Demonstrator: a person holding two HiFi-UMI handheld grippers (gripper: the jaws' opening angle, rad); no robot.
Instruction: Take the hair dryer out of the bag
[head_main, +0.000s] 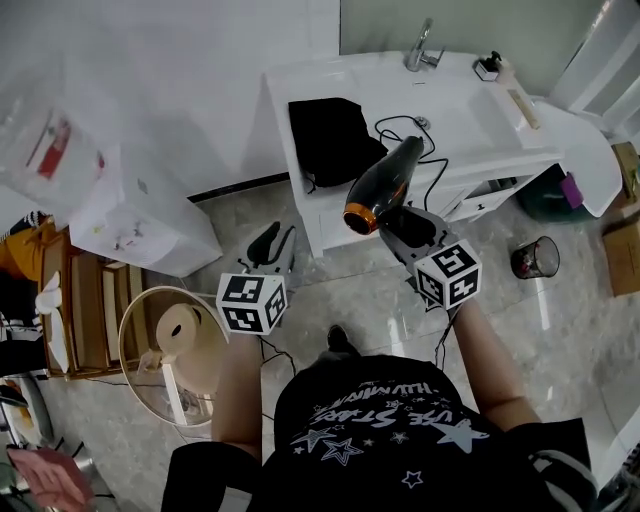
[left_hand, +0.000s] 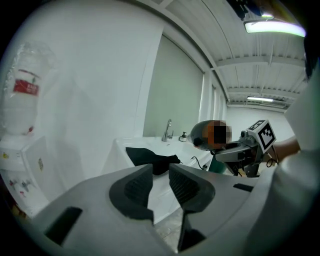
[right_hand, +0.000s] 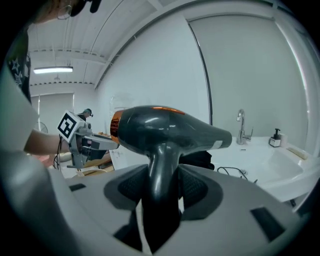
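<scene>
The hair dryer (right_hand: 165, 137) was clamped by its handle between the right gripper's (right_hand: 161, 186) jaws, clear of the black bag (head_main: 328, 140) beyond them. The left gripper (left_hand: 160, 186) stood narrowly parted, empty. Holding it firmly should stop the cord (right_hand: 230, 170) snagging.

The right gripper (right_hand: 164, 175) is clamped on the handle of the hair dryer (right_hand: 165, 127), whose body sits just above its jaws, and the right forearm (head_main: 490, 355) stretches out behind it. The left gripper (left_hand: 160, 175), off to the right gripper's left, holds nothing. Its jaws stand a narrow gap apart, and the left forearm (head_main: 235, 385) is bent back behind it.
</scene>
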